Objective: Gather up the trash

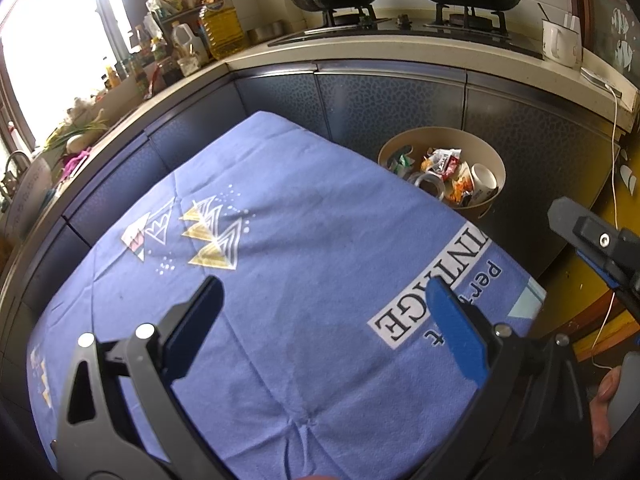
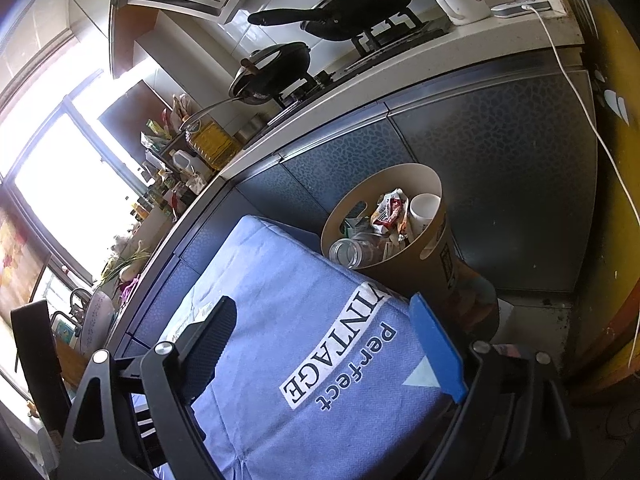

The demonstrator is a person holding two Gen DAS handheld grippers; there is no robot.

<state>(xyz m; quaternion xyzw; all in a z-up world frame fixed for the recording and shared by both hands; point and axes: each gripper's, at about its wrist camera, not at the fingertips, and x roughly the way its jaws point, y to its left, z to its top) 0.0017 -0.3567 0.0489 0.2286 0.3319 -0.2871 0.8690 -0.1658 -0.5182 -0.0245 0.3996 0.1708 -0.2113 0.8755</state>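
1. A round tan trash bin [image 1: 486, 148] stands at the far right of the blue cloth-covered surface [image 1: 280, 280].
2. Crumpled wrappers [image 1: 442, 162], a white paper cup [image 1: 484, 182] lying tilted, and a clear tape roll [image 1: 430, 184] are seen inside.
3. The left gripper [image 1: 324, 320] and right gripper [image 2: 328, 344] are held wide open, empty.

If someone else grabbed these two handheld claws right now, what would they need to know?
Left gripper: open, holding nothing, above the blue tablecloth.
Right gripper: open, holding nothing, near the cloth's corner by the bin.
Trash: the tan waste bin stands on the floor beside the table and holds snack wrappers, a white paper cup and a clear plastic cup.
Done: no trash shows on the visible cloth.
Left: check the parts of the table outside both views; otherwise collecting looks finished.
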